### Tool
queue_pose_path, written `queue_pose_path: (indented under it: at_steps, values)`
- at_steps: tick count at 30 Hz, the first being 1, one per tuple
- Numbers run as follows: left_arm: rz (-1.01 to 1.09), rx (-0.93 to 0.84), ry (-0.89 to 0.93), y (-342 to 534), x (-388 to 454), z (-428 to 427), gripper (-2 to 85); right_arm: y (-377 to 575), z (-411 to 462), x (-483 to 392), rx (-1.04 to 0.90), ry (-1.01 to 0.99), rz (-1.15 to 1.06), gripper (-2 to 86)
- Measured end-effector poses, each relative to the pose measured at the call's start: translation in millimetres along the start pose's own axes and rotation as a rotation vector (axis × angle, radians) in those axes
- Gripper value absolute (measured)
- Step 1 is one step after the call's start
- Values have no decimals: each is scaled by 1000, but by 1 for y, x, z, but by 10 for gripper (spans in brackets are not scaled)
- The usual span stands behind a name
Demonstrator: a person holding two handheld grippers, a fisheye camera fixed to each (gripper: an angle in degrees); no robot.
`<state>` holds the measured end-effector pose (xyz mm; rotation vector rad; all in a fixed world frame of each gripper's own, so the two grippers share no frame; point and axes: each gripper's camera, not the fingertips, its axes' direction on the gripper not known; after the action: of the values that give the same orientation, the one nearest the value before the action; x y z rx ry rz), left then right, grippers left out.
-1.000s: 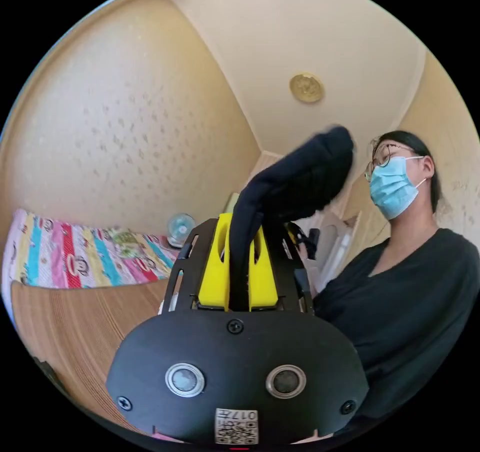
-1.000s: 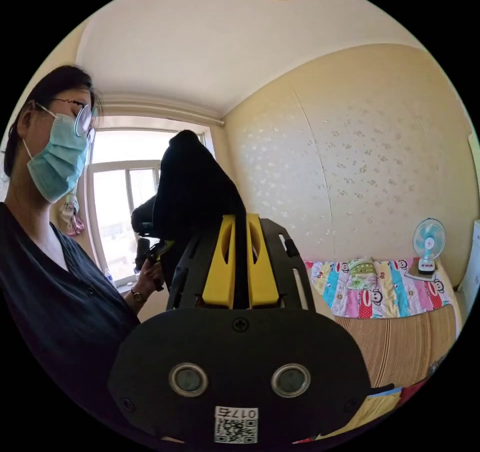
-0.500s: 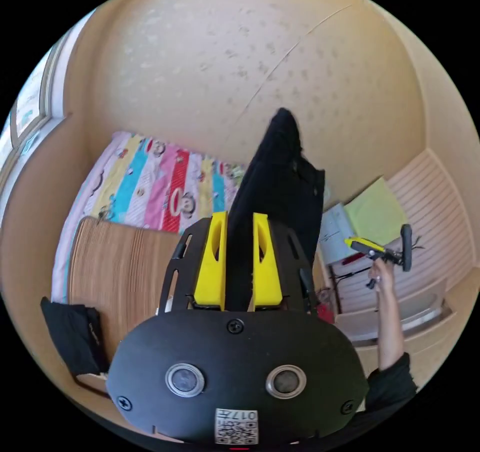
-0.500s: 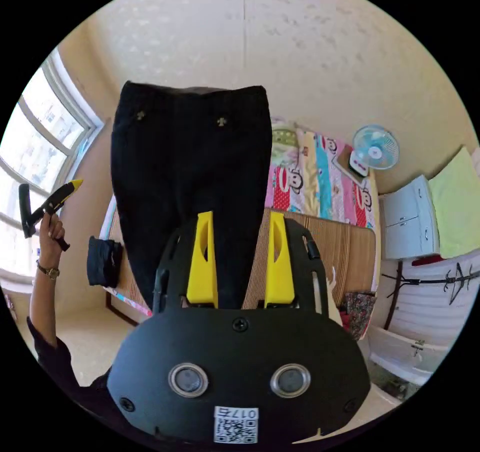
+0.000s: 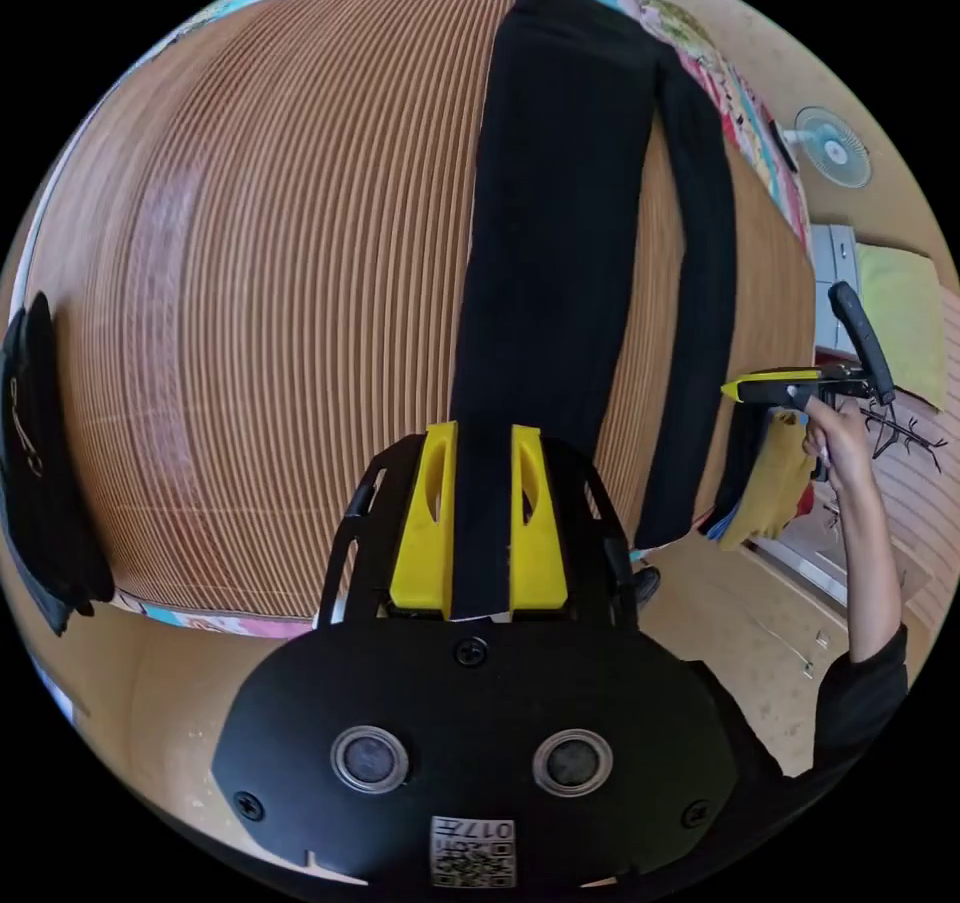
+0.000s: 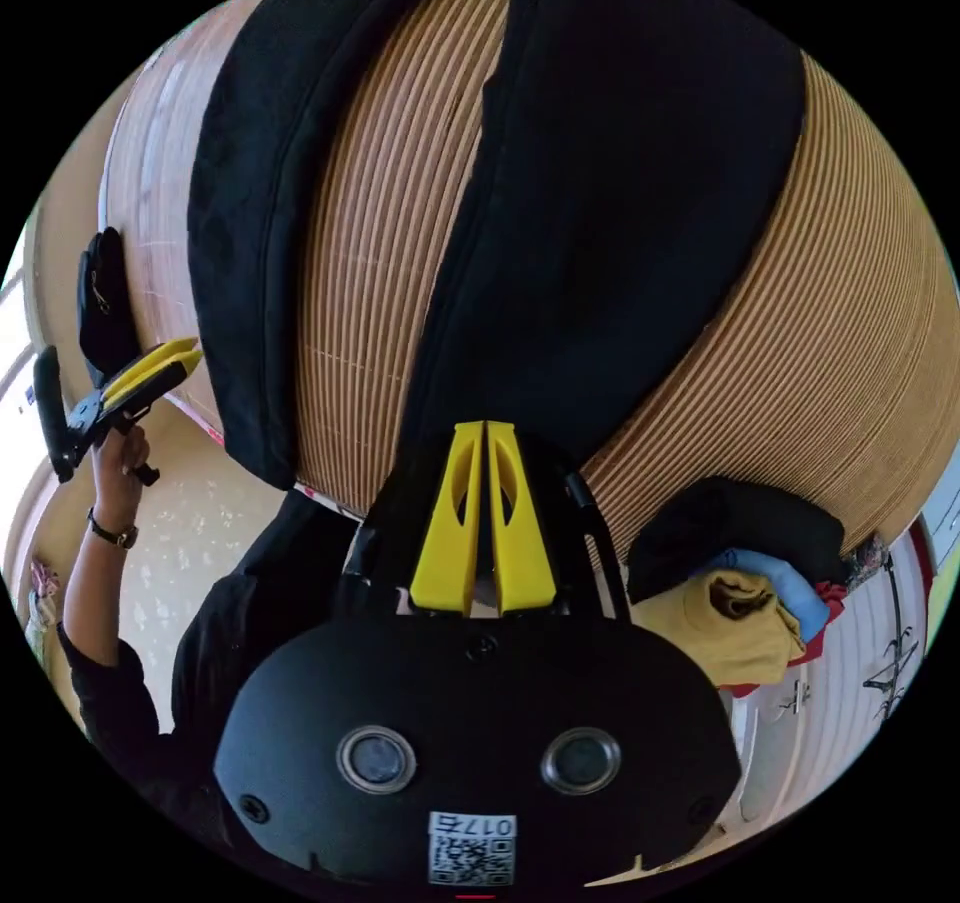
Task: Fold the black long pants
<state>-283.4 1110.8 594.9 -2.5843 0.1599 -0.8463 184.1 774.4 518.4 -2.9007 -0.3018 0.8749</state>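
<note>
The black long pants (image 5: 560, 243), which hung in the air half a second ago, now lie stretched across the ribbed bed mat (image 5: 250, 293). The left gripper (image 5: 478, 438) has its jaws clamped on one end. The right gripper (image 6: 485, 433), jaws apart half a second ago, now shows them together, the pants just beyond their tips.

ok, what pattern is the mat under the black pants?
Tan with fine ribbed stripes; the mat shows best in the left gripper view.

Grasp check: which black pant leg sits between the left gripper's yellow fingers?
The wider black leg, running into the left gripper's fingers; the narrower leg lies apart across tan ribbed mat.
</note>
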Motion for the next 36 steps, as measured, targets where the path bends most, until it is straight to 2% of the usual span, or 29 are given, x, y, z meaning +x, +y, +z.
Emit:
queue_pose_path:
  at_steps: [1,3,4,6,9,12,14,16,18,19,20,21,22,24,28,32,34,36]
  values:
    - [14,4,-2,9,-3,7,83,-1,39,2,-65,79,6,10]
    - [41,58,-11,23,-7,3,75,32,42,11,116,113,-20,8]
    - [52,74,-25,29,-9,-1,69,40,43,17,145,104,-9,8]
    - [61,70,-70,36,-12,-8,52,59,44,38,206,35,41,9]
    - [62,51,-144,49,-19,-20,18,109,42,90,254,-228,79,18]
    - [82,-19,-150,60,-26,-29,-4,166,39,121,373,-233,177,37]
    - [124,-105,-143,70,-30,-22,-7,211,56,146,395,-223,274,122]
    - [171,-121,-188,93,-33,-21,-8,227,87,162,326,-265,303,184]
    - [152,-74,-186,108,-42,-35,-7,243,114,167,327,-239,294,180]
    - [111,-57,-125,115,-52,-45,-7,258,116,163,366,-130,290,112]
    - [91,-42,-75,118,-57,-51,-6,269,116,155,389,-168,154,66]
    - [54,6,59,126,-69,-67,-4,283,114,152,420,-227,100,43]
    - [29,68,192,132,-79,-84,-1,292,112,152,442,-247,97,39]
    - [16,135,313,136,-84,-111,9,317,101,151,507,-313,78,26]
    - [212,190,474,116,-45,-181,87,373,48,136,713,-436,-36,11]
    - [355,121,499,80,-4,-228,122,386,5,111,771,-481,-271,7]
    - [364,-71,377,50,4,-225,109,380,-4,105,753,-507,-353,6]
    - [374,-157,278,39,-2,-220,67,369,-5,107,701,-498,-380,8]
